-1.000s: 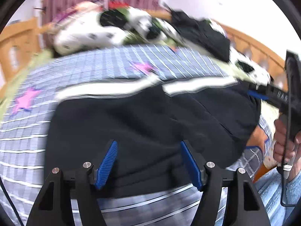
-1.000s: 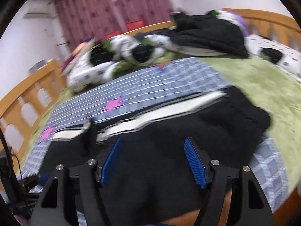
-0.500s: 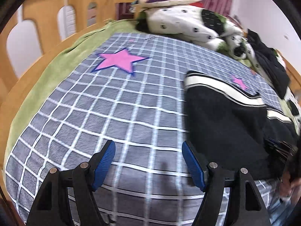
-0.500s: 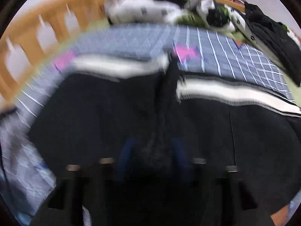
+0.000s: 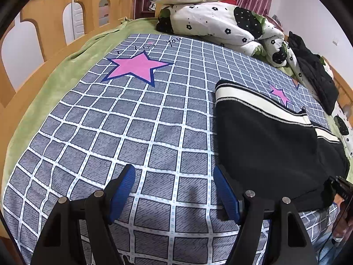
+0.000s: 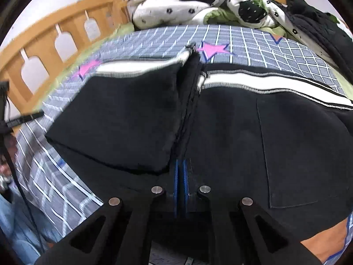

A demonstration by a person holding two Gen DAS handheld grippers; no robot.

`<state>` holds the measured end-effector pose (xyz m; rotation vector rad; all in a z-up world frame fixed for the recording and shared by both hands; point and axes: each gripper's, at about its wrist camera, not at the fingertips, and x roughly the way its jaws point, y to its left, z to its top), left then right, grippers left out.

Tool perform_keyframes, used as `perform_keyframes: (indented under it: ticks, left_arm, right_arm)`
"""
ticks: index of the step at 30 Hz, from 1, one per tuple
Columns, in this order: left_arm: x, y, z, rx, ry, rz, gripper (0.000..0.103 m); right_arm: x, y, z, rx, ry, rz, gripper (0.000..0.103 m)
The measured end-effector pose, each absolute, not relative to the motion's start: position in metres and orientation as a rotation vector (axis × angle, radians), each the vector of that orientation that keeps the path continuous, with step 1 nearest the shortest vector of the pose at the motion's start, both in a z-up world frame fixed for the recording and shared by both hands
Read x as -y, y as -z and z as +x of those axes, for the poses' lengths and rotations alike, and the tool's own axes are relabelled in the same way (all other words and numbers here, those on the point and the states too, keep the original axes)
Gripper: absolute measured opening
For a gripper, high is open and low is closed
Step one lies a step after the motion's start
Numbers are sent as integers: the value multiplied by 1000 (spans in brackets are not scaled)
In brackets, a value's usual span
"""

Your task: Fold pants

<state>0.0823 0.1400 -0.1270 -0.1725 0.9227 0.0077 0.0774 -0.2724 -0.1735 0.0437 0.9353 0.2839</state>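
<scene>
Right claw (image 6: pixel 181 176) clamped on black pants (image 6: pixel 242 137); left claw (image 5: pixel 174 190) apart above checked bedsheet (image 5: pixel 136 119); wooden bedrail (image 5: pixel 50 22).

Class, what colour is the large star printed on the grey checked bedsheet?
Pink star with dark-blue outline; left wrist view.

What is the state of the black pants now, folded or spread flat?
Spread, not yet folded: the pants lie wide across the checked sheet, waistband stripe along the far edge. The right gripper pinches them at the middle.

Black pants (image 6: pixel 242 132), white-striped waistband, flat on bed
</scene>
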Motion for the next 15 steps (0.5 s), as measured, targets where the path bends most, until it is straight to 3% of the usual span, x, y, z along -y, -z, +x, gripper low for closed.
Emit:
perform_keyframes:
  ticks: [2,4,6,12,15]
  left_arm:
    - [-141,127,85,-915,-9,-173,71]
    - [-142,128,88,-917,-9,-182,71]
    - [-144,131,91,-927,-12,-196,71]
    - [-150,136,99,-934,-1,-242,71]
    - [-149,142,104,-938,0,-256,71]
  right_arm:
    - [280,166,87,-915,-277,103,19]
    - [282,162,98,-900,-281,148,36]
    - [280,154,112,-883,-289,156,38]
    - [269,134,128,-808,-283,110,57]
    - [254,154,147,-892,-306,61,59]
